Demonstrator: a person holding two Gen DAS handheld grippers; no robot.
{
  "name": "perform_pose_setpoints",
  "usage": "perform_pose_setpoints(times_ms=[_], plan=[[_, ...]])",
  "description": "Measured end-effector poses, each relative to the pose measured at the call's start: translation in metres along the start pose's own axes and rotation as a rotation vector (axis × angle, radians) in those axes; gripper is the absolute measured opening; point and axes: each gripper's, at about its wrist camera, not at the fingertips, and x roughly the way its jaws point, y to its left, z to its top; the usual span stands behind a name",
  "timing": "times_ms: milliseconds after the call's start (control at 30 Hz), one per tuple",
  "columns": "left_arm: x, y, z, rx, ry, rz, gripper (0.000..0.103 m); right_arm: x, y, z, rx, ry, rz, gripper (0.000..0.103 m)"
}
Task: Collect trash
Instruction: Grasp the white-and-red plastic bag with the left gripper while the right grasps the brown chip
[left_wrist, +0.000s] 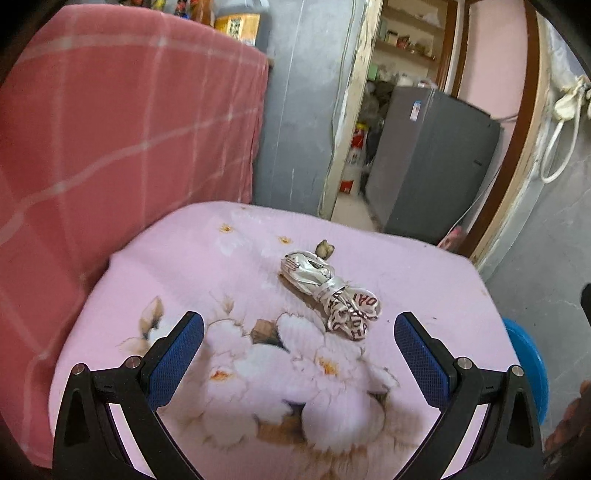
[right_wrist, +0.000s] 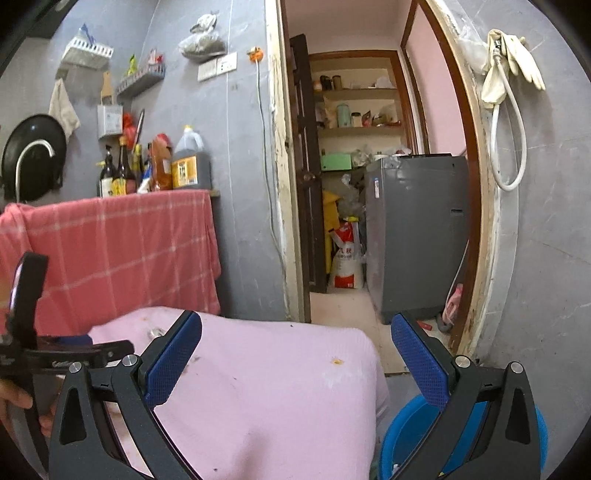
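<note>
Crumpled silvery wrapper (left_wrist: 328, 290) lies on pink floral cloth (left_wrist: 184, 266).

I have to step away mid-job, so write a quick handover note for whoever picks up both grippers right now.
Left gripper: jaws open, empty, hovering over the pink flowered cloth, just short of the crumpled wrapper.
Right gripper: jaws open, empty, above the cloth's right edge.
Blue bin sits on the floor, right of the table.
Done: nothing visibly picked up yet.
Left: grab the wrapper, drop it in the bin.
</note>
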Motion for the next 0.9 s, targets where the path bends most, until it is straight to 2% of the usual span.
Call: perform_pose_setpoints(times_ms=[267, 300, 367, 433, 467, 567, 633, 733, 900], plan=[[0.039, -0.010, 0.011, -0.002, 0.127, -0.015, 0.100, 0.021, -0.008, -0.006, -0.017, 0.065, -0.014, 0.103], [0.041, -0.009, 0.012, -0.007, 0.135, -0.020, 0.097, 0.023, -0.008, -0.006, -0.016, 0.074, -0.015, 0.103], [0.048, -0.006, 0.014, -0.029, 0.154, -0.030, 0.083, 0.029, -0.010, -0.008, -0.013, 0.098, -0.016, 0.103], [0.055, -0.003, 0.016, -0.050, 0.186, -0.029, 0.064, 0.035, -0.011, -0.010, -0.013, 0.128, -0.015, 0.103], [0.058, -0.002, 0.017, -0.059, 0.198, -0.028, 0.061, 0.038, -0.012, -0.011, -0.011, 0.141, -0.014, 0.103], [0.058, 0.003, 0.018, -0.083, 0.207, -0.037, 0.043, 0.045, -0.012, -0.013, -0.002, 0.175, 0.000, 0.103], [0.056, 0.007, 0.020, -0.091, 0.211, -0.049, 0.023, 0.051, -0.012, -0.013, -0.004, 0.201, 0.006, 0.103], [0.053, 0.011, 0.024, -0.099, 0.222, -0.057, 0.016, 0.062, -0.008, -0.015, -0.019, 0.255, 0.014, 0.103], [0.043, 0.019, 0.029, -0.076, 0.215, -0.045, 0.010, 0.083, 0.008, -0.021, -0.081, 0.363, 0.047, 0.103]])
